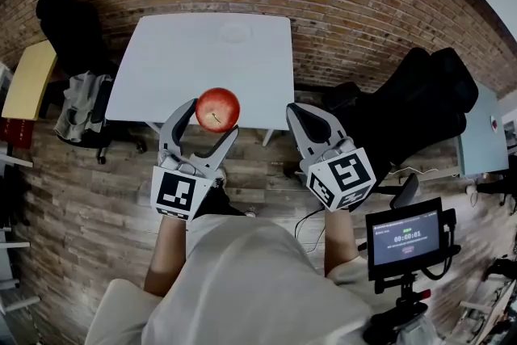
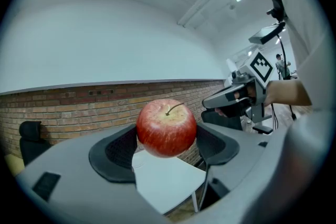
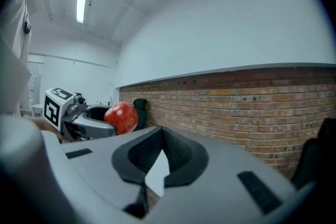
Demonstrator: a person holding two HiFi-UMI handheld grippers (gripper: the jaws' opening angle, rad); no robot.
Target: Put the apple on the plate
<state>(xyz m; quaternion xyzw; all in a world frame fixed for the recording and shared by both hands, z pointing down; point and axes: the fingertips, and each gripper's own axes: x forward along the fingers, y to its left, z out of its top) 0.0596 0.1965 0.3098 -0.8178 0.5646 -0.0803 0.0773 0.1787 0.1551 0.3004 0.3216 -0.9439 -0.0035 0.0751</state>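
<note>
The red apple (image 1: 218, 109) is clamped between the jaws of the left gripper (image 1: 212, 121), held in the air just off the near edge of the white table (image 1: 161, 77). The plate (image 1: 235, 32) sits at the table's far side. To the right, the right gripper (image 1: 297, 114) has its jaws drawn together, holding nothing

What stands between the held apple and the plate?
Nothing visible. The left tool holds the apple by the front edge of the table; the plate sits toward the far edge, with only bare tabletop between them.
</note>
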